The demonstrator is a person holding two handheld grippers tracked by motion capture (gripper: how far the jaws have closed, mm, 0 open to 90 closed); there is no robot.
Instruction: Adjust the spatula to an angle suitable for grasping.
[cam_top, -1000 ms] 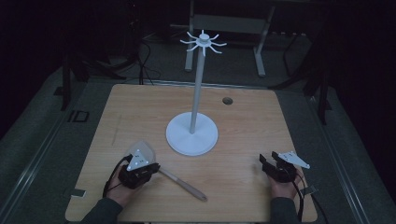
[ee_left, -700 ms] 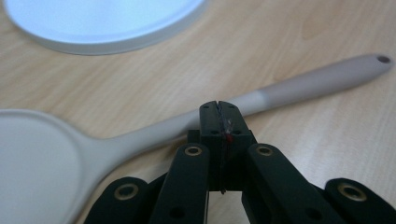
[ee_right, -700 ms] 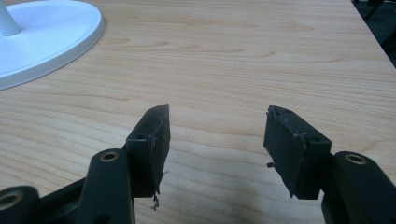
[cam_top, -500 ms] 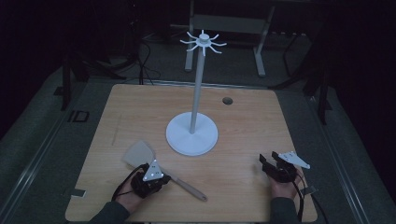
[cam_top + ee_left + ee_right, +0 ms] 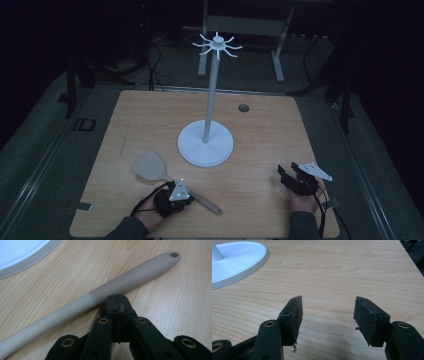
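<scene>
- The wooden table (image 5: 150,110) spans the scene, pale grain, with a small dark hole (image 5: 243,107) near its far edge.
- A white stand (image 5: 205,143) sits at the table's middle: round base, tall pole, a ring of hooks at the top.
- The spatula (image 5: 165,176) lies flat on the near left part of the table, its broad blade toward the far left, its handle running toward the near right, apart from the stand's base.
- The left gripper (image 5: 117,298) is at the near left, jaws pressed together with nothing between them, their tips just beside the spatula's handle.
- The right gripper (image 5: 328,312) rests at the near right, jaws standing wide apart over bare wood, holding nothing.
</scene>
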